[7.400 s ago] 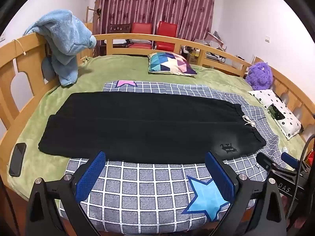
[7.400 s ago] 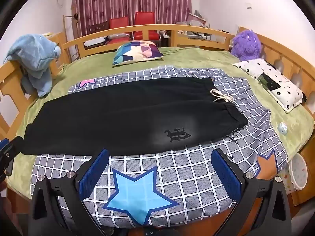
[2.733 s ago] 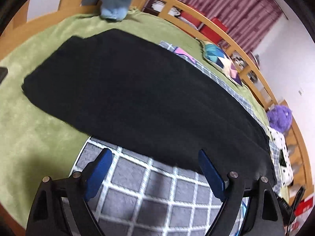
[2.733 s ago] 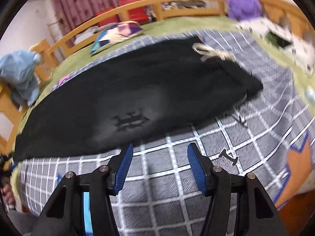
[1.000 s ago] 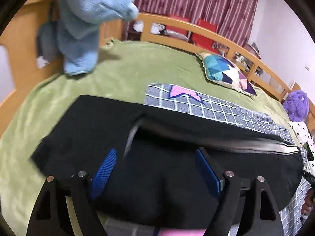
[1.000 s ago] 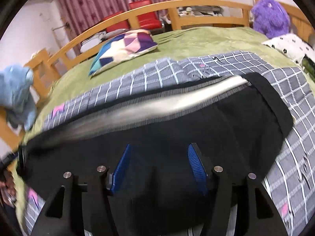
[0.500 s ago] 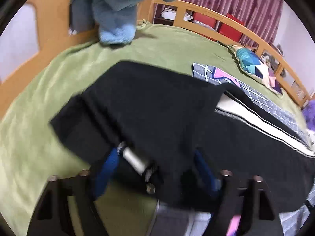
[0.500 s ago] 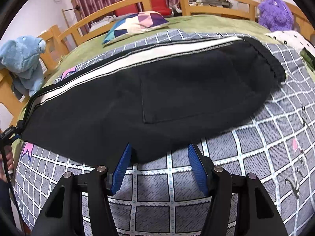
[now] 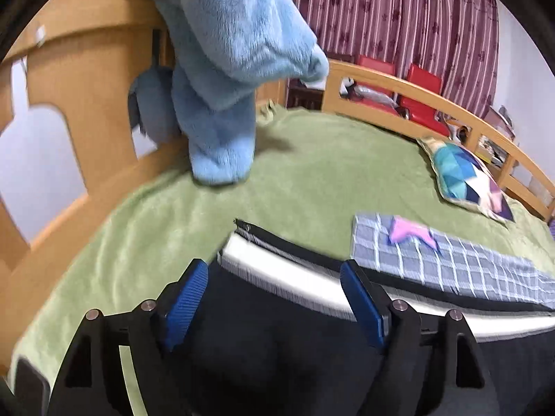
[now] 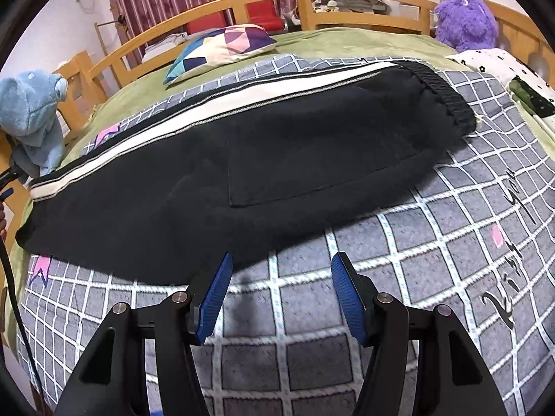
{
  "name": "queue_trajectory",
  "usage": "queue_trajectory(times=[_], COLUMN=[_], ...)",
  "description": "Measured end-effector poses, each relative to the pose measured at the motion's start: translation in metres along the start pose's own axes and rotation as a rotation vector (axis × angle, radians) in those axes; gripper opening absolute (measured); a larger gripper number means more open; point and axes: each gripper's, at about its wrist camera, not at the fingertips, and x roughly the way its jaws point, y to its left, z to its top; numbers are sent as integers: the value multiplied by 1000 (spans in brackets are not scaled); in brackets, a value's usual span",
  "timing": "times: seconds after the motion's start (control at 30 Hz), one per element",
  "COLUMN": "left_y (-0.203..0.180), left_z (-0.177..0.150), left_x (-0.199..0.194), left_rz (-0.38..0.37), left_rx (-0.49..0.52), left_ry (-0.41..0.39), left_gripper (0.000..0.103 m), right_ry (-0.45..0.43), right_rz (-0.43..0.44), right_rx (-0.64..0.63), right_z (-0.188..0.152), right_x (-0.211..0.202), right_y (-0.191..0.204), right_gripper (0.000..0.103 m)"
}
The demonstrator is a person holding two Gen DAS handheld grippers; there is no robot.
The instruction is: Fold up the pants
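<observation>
The black pants (image 10: 277,159) lie folded in half lengthwise on the bed, with a white side stripe (image 10: 215,111) along the far edge and the elastic waistband (image 10: 447,93) at the right. My right gripper (image 10: 279,294) is open and empty, just off the near edge of the pants over the checked blanket. My left gripper (image 9: 274,298) is open over the leg end of the pants (image 9: 277,346), with the stripe (image 9: 284,270) between its fingers; nothing is held.
A grey checked blanket (image 10: 416,277) covers the green bedspread (image 9: 312,173). A blue plush toy (image 9: 225,52) hangs on the wooden bed rail (image 9: 86,69) close to my left gripper. A patterned pillow (image 10: 222,45), a purple plush (image 10: 464,20) and a spotted pillow (image 10: 503,66) lie beyond.
Both grippers carried the near edge of the pants over to the far side, folding them in half, then let go. The left gripper opened and dropped the cuff. The right gripper drew back toward me.
</observation>
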Motion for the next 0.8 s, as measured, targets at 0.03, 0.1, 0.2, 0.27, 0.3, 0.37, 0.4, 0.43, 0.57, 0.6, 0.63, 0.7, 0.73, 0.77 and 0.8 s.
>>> queue_trajectory(times=[0.03,0.1,0.2,0.27,0.3,0.37,0.4,0.43,0.57,0.6,0.63,0.7,0.73,0.77,0.8], left_y=[0,2,4,6,8,12,14,15,13,13,14,17,17,18,17], left_z=[-7,-34,-83,-120,-132,-156,-161,-163,-148,-145,-144,-136,-132,-127,-124], left_x=[-3,-12,-24,-29,-29,-25,-21,-19,-4,1,7,23,27,36,41], left_rz=[-28,-124,-266,-373,-395,-427,-436,-440,-450,-453,-456,-464,-461,-454,-448], left_rx=[-4,-32,-98,-144,-164,-212,-225,-233,-234,-249,-270,-326,-340,-363,-376], left_ry=[31,114,206,261,278,309,311,295,276,273,270,259,253,249,246], left_gripper=[77,77,77,77,77,77,77,77,77,77,77,76,76,76,76], right_ry=[5,5,-16,-20,-18,-13,-11,-2,7,-7,-39,-60,-59,-58,-59], right_rz=[1,17,34,49,53,57,63,81,153,172,193,201,213,222,230], right_rx=[5,15,34,55,63,88,104,136,242,258,283,322,356,377,398], right_z=[-1,-4,-5,-4,-4,-2,0,3,18,21,27,35,43,47,52], right_x=[-2,-7,-14,-14,-13,-7,-4,3,24,27,31,40,50,57,64], right_y=[-2,-6,-11,-17,-20,-29,-34,-42,-64,-67,-72,-78,-84,-88,-90], right_gripper=[59,59,59,59,59,60,60,62,62,62,62,62,62,62,62])
